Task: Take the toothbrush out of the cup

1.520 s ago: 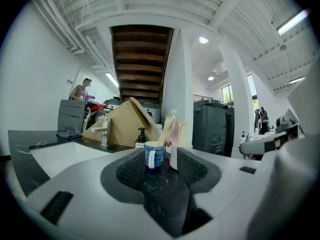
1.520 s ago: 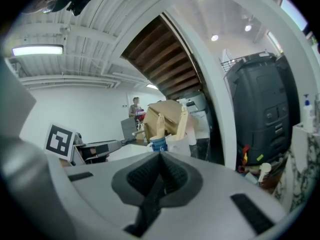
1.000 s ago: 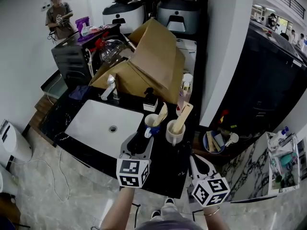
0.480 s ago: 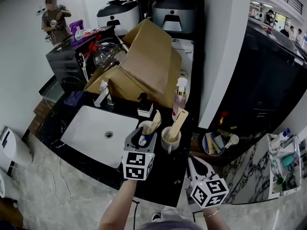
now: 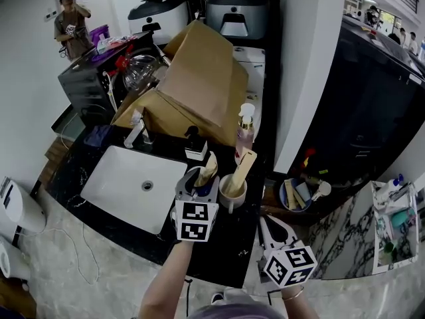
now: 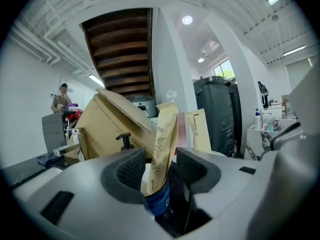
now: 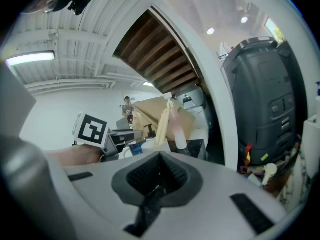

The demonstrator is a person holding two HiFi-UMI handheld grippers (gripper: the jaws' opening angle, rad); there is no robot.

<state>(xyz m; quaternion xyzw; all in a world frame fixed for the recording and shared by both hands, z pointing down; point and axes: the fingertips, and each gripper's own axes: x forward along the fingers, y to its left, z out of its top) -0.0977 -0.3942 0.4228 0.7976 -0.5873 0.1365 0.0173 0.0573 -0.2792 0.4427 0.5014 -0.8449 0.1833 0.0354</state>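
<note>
Black stone counter [image 5: 229, 241] with a white sink [image 5: 126, 185] set into it at left, cardboard boxes [image 5: 199, 78] piled at the back. A person [image 5: 68, 22] stands far off at top left.

Versus 1 s ago: the left gripper [image 5: 197, 181] has moved forward from the counter's front edge up to the blue cup [image 6: 159, 201]. The right gripper [image 5: 269, 228] has not moved, still low at the front right edge of the counter.

Left gripper jaws are apart, one each side of the blue cup's rim. The paper-wrapped toothbrush [image 6: 162, 144] stands between the pads, not clamped. It is close to the left pad, with a gap to the right one. The toothbrush sits in the blue cup, leaning back and to the right.

Just right of the blue cup is a white cup [image 5: 232, 193] holding a second wrapped toothbrush [image 5: 243, 168], also leaning right. Behind the cups stand a black pump dispenser [image 5: 195, 145] and a pink bottle [image 5: 244, 128].

Right gripper jaws are together with nothing between them, well apart from both cups.
</note>
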